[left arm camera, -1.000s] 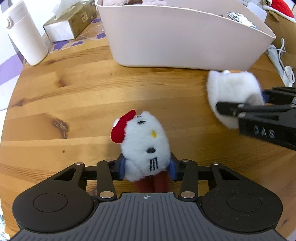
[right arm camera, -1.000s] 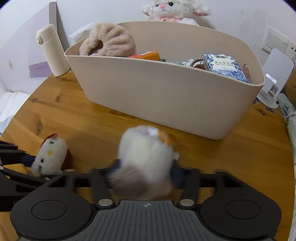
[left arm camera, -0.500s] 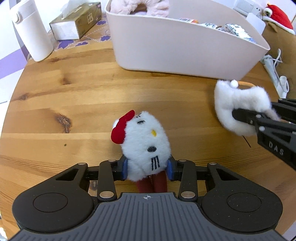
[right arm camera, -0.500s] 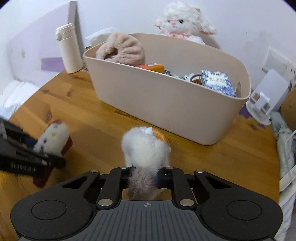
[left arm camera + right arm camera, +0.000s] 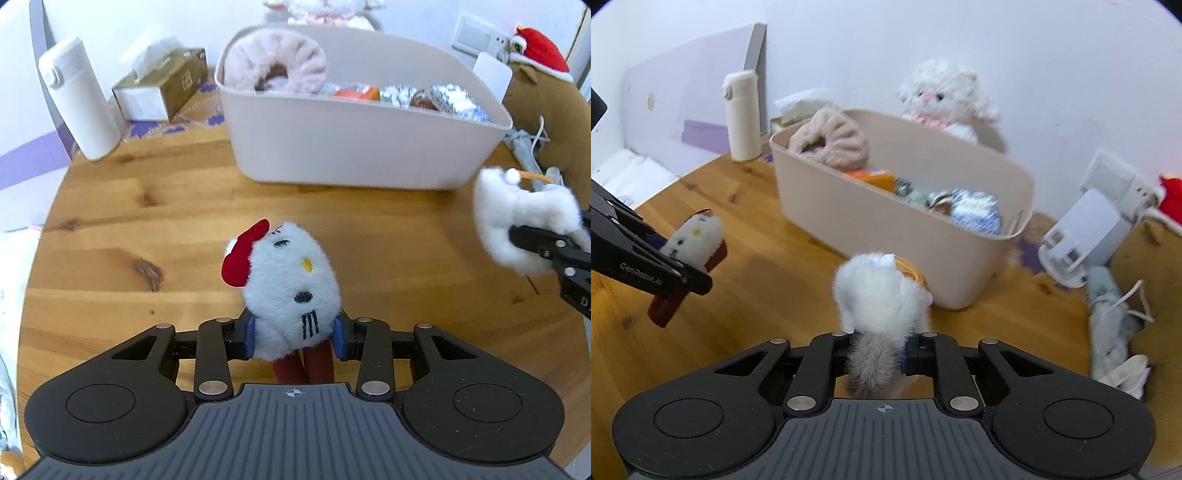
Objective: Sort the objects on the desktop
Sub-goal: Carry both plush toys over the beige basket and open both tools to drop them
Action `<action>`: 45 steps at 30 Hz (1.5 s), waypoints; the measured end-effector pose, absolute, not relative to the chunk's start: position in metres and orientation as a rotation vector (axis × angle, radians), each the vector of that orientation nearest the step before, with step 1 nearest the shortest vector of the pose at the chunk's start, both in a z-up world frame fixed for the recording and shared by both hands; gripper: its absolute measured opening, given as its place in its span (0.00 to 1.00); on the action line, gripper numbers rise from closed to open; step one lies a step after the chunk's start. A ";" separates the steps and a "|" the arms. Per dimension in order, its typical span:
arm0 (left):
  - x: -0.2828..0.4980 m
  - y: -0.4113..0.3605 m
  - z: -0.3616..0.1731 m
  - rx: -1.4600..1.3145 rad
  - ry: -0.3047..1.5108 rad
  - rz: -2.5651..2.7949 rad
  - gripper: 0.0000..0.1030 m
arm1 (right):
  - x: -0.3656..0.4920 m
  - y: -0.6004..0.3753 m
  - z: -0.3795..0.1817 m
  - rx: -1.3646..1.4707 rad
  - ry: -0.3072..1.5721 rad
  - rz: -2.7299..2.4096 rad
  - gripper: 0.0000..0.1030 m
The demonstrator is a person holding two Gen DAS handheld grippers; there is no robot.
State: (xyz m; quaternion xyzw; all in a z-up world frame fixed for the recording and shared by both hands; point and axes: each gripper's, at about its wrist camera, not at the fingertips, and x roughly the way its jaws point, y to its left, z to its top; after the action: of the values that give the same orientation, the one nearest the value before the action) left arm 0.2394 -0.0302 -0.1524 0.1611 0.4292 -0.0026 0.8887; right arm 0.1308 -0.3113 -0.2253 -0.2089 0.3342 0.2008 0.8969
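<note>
My left gripper (image 5: 293, 339) is shut on a white cat plush with a red bow (image 5: 288, 284) and holds it above the wooden table (image 5: 129, 229). It also shows in the right wrist view (image 5: 694, 240). My right gripper (image 5: 879, 350) is shut on a fluffy white plush with a grey tail (image 5: 882, 299), also seen at the right of the left wrist view (image 5: 524, 225). A beige bin (image 5: 362, 147) stands ahead, holding a pink fuzzy ring (image 5: 275, 61) and several small packets.
A white bottle (image 5: 79, 99) and a tissue box (image 5: 162, 85) stand at the back left. A white lamb plush (image 5: 945, 96) sits behind the bin. A white stand (image 5: 1082, 236), cables and a brown bag (image 5: 546, 110) are at the right.
Both grippers have risen with their plush toys and pulled back, so the inside of the bin now shows. Both grips are unchanged.
</note>
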 end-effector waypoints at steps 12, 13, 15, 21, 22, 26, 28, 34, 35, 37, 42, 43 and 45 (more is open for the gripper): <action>0.250 -0.051 -0.109 0.387 0.762 -0.064 0.38 | 0.144 -0.329 -0.189 -0.395 0.603 0.359 0.15; 0.253 -0.054 -0.105 0.391 0.751 -0.068 0.38 | 0.146 -0.330 -0.187 -0.389 0.602 0.352 0.15; 0.258 -0.058 -0.098 0.409 0.727 -0.077 0.38 | 0.152 -0.332 -0.182 -0.379 0.589 0.338 0.15; 0.277 -0.075 -0.076 0.433 0.665 -0.105 0.38 | 0.171 -0.334 -0.163 -0.378 0.542 0.309 0.15; 0.280 -0.078 -0.072 0.438 0.654 -0.111 0.38 | 0.174 -0.333 -0.160 -0.380 0.533 0.304 0.15; 0.295 -0.090 -0.060 0.452 0.618 -0.129 0.38 | 0.189 -0.330 -0.149 -0.377 0.493 0.280 0.15; 0.303 -0.096 -0.056 0.459 0.606 -0.138 0.38 | 0.197 -0.329 -0.146 -0.363 0.492 0.273 0.15; 0.329 -0.114 -0.053 0.477 0.593 -0.162 0.38 | 0.222 -0.331 -0.143 -0.329 0.495 0.238 0.15; 0.333 -0.117 -0.054 0.480 0.593 -0.167 0.38 | 0.226 -0.331 -0.142 -0.317 0.495 0.232 0.15; 0.341 -0.124 -0.057 0.494 0.588 -0.168 0.38 | 0.234 -0.332 -0.140 -0.293 0.497 0.221 0.15; 0.363 -0.134 -0.067 0.502 0.606 -0.159 0.38 | 0.247 -0.325 -0.138 -0.278 0.489 0.220 0.15; 0.366 -0.135 -0.069 0.502 0.611 -0.155 0.38 | 0.250 -0.323 -0.138 -0.278 0.488 0.225 0.15; 0.376 -0.136 -0.074 0.496 0.630 -0.145 0.38 | 0.255 -0.318 -0.139 -0.277 0.491 0.234 0.15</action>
State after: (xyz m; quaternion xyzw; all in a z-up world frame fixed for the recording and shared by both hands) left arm 0.3761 -0.1363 -0.0737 0.2413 0.3063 -0.0707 0.9181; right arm 0.2553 -0.3185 -0.1386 -0.1365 0.2415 0.1151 0.9538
